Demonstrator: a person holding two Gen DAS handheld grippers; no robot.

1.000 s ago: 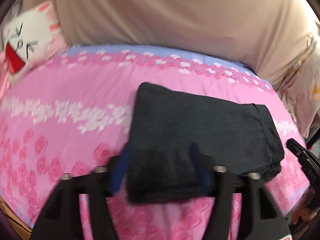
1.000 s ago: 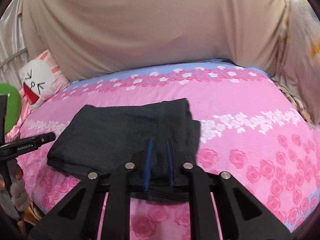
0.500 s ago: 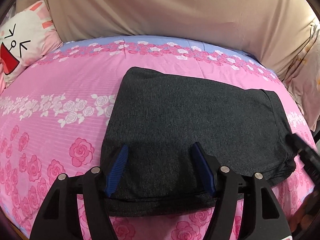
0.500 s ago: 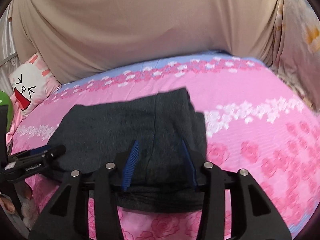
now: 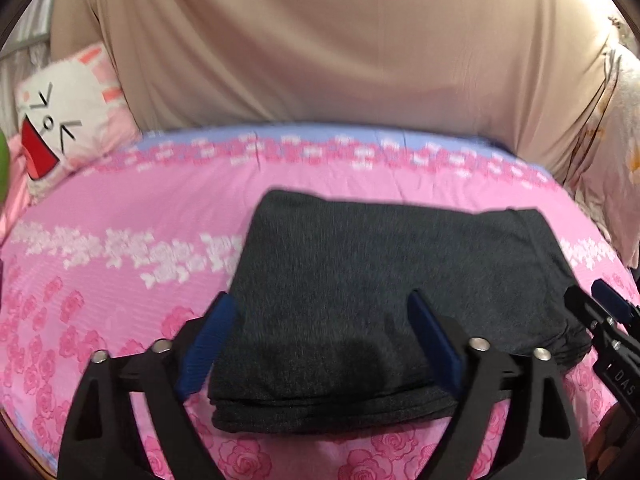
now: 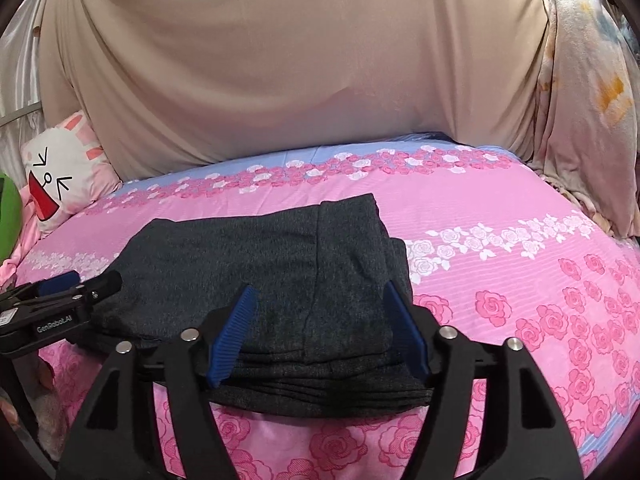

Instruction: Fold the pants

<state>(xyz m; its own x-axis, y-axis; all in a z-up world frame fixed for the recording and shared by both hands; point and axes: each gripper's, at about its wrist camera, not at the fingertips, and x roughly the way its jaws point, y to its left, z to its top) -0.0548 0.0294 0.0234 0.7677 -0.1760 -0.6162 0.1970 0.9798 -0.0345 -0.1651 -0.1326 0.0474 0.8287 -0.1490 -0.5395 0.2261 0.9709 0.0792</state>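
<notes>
The dark grey pants (image 5: 380, 288) lie folded into a thick rectangle on the pink rose bedsheet (image 5: 120, 216); they also show in the right wrist view (image 6: 272, 276). My left gripper (image 5: 320, 320) is open and empty, its blue pads wide apart above the near left edge of the stack. My right gripper (image 6: 320, 312) is open and empty above the near right edge of the stack. Each gripper shows at the edge of the other's view: the right one (image 5: 600, 312) and the left one (image 6: 80, 284).
A white cartoon-face pillow (image 5: 68, 120) sits at the far left of the bed. A beige cloth (image 5: 320, 40) hangs behind the bed. A floral cloth (image 6: 592, 100) hangs at the far right. A green object (image 6: 8, 216) is at the left edge.
The right gripper, shut on the pants' edge a second ago, has opened wide and let go. Both grippers have pulled back and risen slightly; the pants lie still.
</notes>
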